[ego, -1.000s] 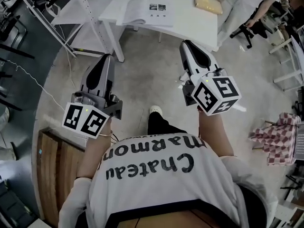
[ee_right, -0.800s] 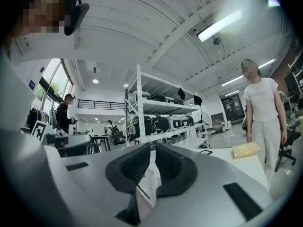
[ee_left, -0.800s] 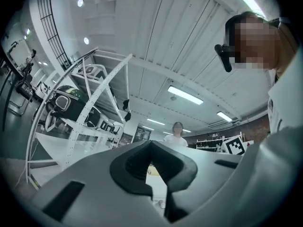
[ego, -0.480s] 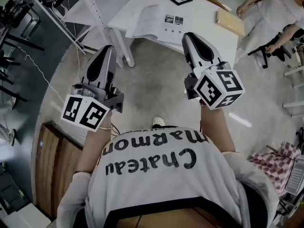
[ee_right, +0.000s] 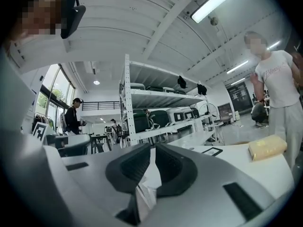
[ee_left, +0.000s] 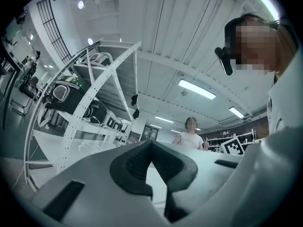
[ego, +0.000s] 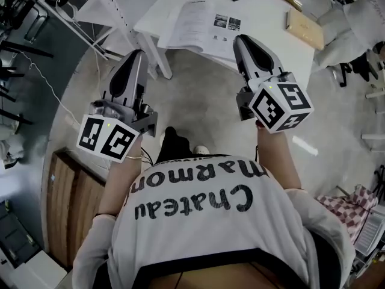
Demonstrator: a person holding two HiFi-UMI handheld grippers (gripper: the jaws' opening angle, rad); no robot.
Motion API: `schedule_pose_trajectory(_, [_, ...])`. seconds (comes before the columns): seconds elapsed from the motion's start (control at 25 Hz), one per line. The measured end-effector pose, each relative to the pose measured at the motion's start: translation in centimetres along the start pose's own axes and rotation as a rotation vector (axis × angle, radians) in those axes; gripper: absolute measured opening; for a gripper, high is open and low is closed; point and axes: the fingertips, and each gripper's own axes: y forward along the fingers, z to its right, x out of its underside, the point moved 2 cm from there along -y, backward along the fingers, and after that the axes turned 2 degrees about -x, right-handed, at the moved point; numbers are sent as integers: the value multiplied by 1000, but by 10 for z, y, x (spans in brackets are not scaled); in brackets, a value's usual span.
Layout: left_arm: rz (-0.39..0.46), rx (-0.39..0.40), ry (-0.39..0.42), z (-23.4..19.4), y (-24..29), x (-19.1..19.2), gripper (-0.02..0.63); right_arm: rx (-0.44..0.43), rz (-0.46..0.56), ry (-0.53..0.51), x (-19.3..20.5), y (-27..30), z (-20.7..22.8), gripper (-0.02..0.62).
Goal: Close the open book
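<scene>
The book point(ego: 198, 32) lies open on the white surface point(ego: 274, 41), near its front edge, so no part of the closing is done yet. The left tongs point(ego: 136, 54) and right tongs point(ego: 243, 40) are both narrow and empty, not touching the book. The floor ahead is free, but a rack point(ego: 120, 18) stands close on the left.

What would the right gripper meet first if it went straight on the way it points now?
Probably the open book on the white table, just beyond the right gripper; height is unclear, so it might pass above.
</scene>
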Motion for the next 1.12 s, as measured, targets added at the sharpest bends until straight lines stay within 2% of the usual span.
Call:
schedule_pose_trajectory(0.28, [-42,43,-41,-55,39,14,23,86,-51,-12,17,38,11,51])
schedule_pose_trajectory(0.84, [-156,198,-43,-190,105,8,23,305,-132,49,67,149,7,51])
schedule_pose_trajectory(1.12, [-204,243,-95,-228,116,31,23,396,-252,44,109,167,5,51])
